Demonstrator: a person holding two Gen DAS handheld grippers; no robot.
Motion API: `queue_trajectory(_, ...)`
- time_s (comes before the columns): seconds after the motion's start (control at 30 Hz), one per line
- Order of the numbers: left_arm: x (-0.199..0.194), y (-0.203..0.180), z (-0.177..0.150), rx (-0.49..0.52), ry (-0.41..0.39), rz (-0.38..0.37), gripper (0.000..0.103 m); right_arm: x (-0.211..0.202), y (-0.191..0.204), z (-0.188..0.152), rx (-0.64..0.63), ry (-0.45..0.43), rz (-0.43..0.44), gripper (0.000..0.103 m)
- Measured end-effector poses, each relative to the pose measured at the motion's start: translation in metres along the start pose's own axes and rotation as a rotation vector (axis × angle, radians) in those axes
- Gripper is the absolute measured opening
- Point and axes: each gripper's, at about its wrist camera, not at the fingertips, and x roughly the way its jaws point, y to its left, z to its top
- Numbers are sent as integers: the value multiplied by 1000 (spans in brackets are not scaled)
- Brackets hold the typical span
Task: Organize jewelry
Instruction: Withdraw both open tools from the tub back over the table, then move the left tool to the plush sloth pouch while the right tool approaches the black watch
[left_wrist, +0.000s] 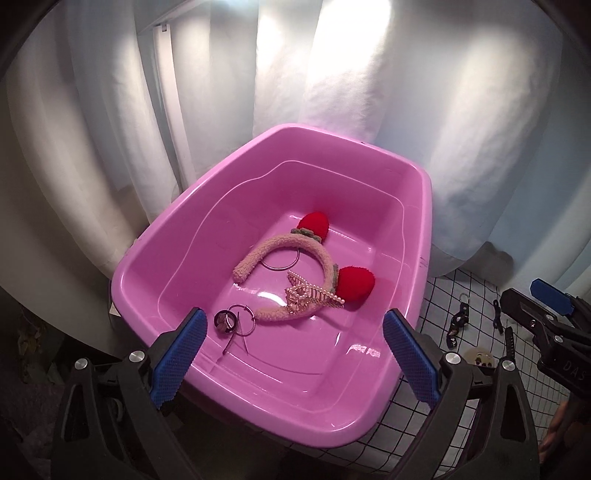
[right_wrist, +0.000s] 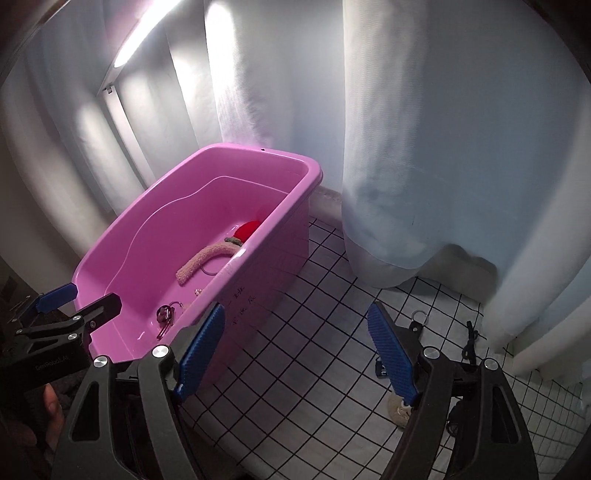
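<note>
A pink plastic tub (left_wrist: 424, 229) holds a fuzzy pink headband with red strawberries (left_wrist: 295, 243), a pearl tiara comb (left_wrist: 310, 293), a metal bangle (left_wrist: 279, 264) and hoop rings (left_wrist: 236, 319). My left gripper (left_wrist: 295, 354) is open and empty above the tub's near rim. My right gripper (right_wrist: 295, 354) is open and empty over the grid cloth (right_wrist: 314, 314), right of the tub (right_wrist: 258, 236). Loose pieces lie on the cloth: a keyring strap (right_wrist: 419, 321), a dark cord (right_wrist: 471, 339) and a beige round piece (right_wrist: 399, 408).
White curtains (left_wrist: 332, 74) hang behind the tub and at the right (right_wrist: 443, 147). The right gripper shows at the right edge of the left wrist view (left_wrist: 546, 321); the left gripper shows at the left of the right wrist view (right_wrist: 66, 317).
</note>
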Motion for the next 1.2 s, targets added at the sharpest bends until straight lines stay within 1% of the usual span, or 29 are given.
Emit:
queue_trajectory(0.17, -18, -53, -16, 61, -24, -25, 96, -32, -52, -44, 68, -14, -24, 77)
queue_trajectory(0.3, -26, -99, -33, 121, -23, -60, 96, -56, -98, -90, 128, -12, -66, 78)
queue_trajectory(0.53, -24, -166, -73, 208, 9, -130, 97, -87, -165, -165, 218, -4, -149, 79)
queue_trajectory(0.6, -19, -181, -88, 233, 21, -138, 97, -90, -179, -184, 239, -1, -156, 79)
queue_trajectory(0.73, -2, -206, -115, 263, 55, -118, 97, -87, -200, -215, 272, 8, -145, 79)
queue_trajectory(0.83, 10, -217, -131, 267, 70, -118, 97, -79, -210, -229, 280, 7, -118, 79)
queue_trajectory(0.97, 26, -229, -146, 283, 67, -115, 97, -56, -214, -238, 282, 23, -100, 79)
queue_trajectory(1.1, 48, -240, -154, 312, 66, -134, 97, -31, -215, -241, 304, 22, -75, 79)
queue_trajectory(1.2, 66, -248, -159, 329, 59, -148, 97, -9, -215, -240, 303, 14, -87, 79)
